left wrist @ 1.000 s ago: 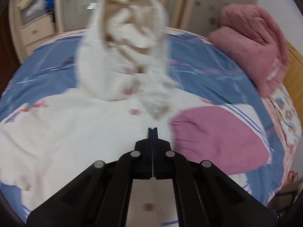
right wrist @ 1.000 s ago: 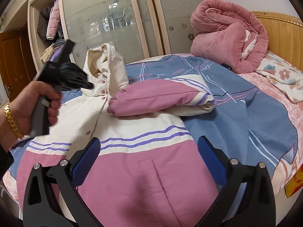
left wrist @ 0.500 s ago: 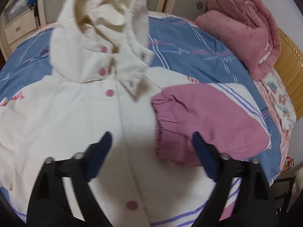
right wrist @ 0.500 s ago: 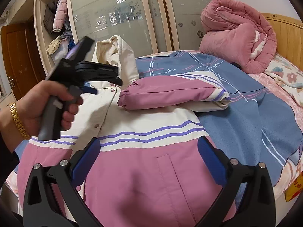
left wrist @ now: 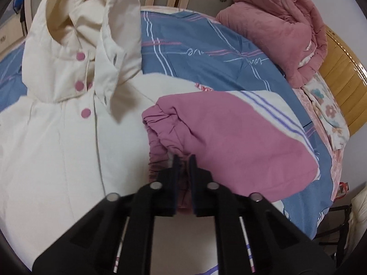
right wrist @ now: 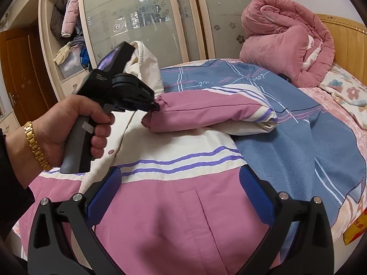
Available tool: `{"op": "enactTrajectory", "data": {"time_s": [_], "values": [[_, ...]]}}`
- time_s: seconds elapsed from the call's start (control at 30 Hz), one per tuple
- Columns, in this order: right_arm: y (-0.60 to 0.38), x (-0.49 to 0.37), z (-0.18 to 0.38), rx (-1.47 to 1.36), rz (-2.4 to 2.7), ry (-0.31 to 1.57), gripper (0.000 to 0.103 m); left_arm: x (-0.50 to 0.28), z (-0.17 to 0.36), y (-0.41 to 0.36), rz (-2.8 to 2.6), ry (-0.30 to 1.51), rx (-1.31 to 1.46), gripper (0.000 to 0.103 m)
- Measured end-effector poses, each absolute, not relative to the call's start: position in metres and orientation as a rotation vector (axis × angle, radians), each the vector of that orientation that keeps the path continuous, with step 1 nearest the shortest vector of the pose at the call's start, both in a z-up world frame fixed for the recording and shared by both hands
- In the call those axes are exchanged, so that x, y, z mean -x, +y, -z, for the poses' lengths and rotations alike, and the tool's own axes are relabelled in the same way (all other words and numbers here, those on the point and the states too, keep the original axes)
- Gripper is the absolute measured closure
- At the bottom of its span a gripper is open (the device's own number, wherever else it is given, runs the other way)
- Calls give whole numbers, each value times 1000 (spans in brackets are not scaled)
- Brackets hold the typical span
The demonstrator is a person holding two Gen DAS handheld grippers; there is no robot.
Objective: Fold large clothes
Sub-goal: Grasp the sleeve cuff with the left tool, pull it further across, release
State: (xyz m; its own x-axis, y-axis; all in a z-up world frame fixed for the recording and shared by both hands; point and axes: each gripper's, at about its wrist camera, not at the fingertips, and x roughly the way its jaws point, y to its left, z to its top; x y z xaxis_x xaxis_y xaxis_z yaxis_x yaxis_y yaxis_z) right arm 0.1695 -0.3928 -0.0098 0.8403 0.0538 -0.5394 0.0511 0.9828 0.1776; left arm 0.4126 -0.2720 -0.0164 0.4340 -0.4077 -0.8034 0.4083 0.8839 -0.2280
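A cream and pink jacket lies spread front-up on the bed, its cream hood standing up at the far end. Its pink sleeve is folded across the chest. My left gripper is shut on the sleeve's gathered cuff, with pink fabric pinched between the pads. In the right wrist view a hand holds that left gripper at the cuff end of the sleeve. My right gripper hangs open above the jacket's pink lower part, with nothing between its fingers.
A blue blanket covers the bed under the jacket. A rolled pink quilt sits by the wooden headboard. Sliding wardrobe doors stand behind the bed. A yellow box sits low at the right bedside.
My left gripper opened, came down and right from the hood to the sleeve cuff, then shut on it. The hood has settled. My right gripper has hardly moved.
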Motion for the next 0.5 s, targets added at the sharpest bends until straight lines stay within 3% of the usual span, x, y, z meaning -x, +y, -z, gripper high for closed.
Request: {"op": "enactTrajectory", "data": {"time_s": [0.37,0.5], "values": [[-387,-170,11,-176,-15,584,1,-398,-38,-198,266,844,-121,99],[-387,-173,13,-181,-20,591,1,-397,-29,-162,142,861,-168,98]]}}
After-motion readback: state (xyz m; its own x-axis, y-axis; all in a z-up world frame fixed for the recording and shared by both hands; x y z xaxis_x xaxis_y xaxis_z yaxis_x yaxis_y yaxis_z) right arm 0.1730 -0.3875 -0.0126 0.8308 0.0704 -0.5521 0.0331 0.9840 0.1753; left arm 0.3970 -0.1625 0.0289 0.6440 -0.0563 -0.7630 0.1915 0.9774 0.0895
